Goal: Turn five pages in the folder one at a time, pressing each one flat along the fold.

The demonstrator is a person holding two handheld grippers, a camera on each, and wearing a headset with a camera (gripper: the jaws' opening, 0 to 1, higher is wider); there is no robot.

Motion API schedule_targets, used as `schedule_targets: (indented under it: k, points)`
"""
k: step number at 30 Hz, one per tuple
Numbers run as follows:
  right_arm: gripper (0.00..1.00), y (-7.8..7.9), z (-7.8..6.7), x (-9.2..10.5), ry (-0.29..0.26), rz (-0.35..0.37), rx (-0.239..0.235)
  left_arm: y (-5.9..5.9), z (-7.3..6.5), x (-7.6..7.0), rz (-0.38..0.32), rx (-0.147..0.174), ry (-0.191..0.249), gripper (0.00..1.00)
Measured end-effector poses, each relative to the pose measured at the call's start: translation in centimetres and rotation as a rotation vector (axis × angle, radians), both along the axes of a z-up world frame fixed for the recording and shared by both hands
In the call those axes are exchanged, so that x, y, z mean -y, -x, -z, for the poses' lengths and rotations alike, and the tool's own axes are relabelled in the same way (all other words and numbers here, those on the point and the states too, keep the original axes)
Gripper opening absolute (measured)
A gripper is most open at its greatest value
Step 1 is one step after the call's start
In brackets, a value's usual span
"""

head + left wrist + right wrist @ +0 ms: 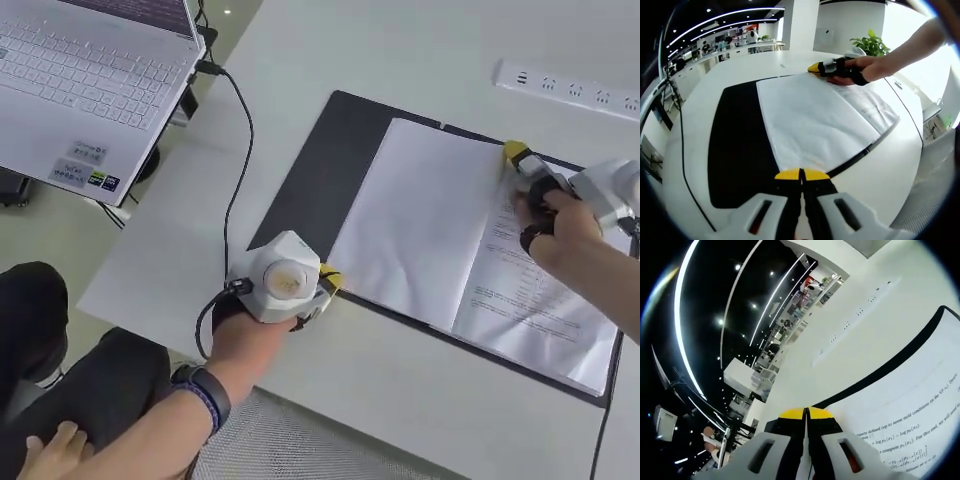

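Note:
A black folder (pixel 320 170) lies open on the white table. A blank white page (pixel 420 210) lies over its left half and a printed page (pixel 530 290) over its right half. My left gripper (pixel 328 279) rests at the folder's near edge, jaws shut with nothing between them (pixel 801 174), just below the blank page (pixel 810 115). My right gripper (pixel 515 153) sits at the far end of the fold, tips down on the paper. In its own view its jaws (pixel 806 413) are shut beside the printed page (pixel 910 405). It also shows far off in the left gripper view (pixel 815 67).
An open white laptop (pixel 90 70) stands at the far left, with a black cable (pixel 240 150) running along the table past the folder. A white power strip (pixel 565 88) lies beyond the folder's right side. The person's knees (pixel 60 370) are below the table edge.

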State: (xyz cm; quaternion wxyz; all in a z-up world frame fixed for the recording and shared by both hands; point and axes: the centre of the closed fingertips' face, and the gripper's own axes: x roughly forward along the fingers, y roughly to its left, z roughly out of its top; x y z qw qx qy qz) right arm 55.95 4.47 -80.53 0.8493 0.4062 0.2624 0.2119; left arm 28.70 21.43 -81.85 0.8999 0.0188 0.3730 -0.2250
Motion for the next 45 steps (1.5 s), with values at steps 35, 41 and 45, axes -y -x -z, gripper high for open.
schedule_targets:
  k: [35,41,45]
  points:
    - [0.0,14.7,-3.5,-3.5,-0.056,-0.202,-0.001,0.1,0.1,0.1,0.037,0.006,-0.029,0.0]
    - [0.0,17.4,-3.8,-4.0,-0.069,-0.233,-0.009,0.1,0.2,0.0,0.032,0.007,-0.023,0.0]
    - [0.0,18.9,-3.8,-4.1,-0.072,-0.245,-0.017,0.1,0.2,0.1,0.033,0.0,-0.024,0.0]
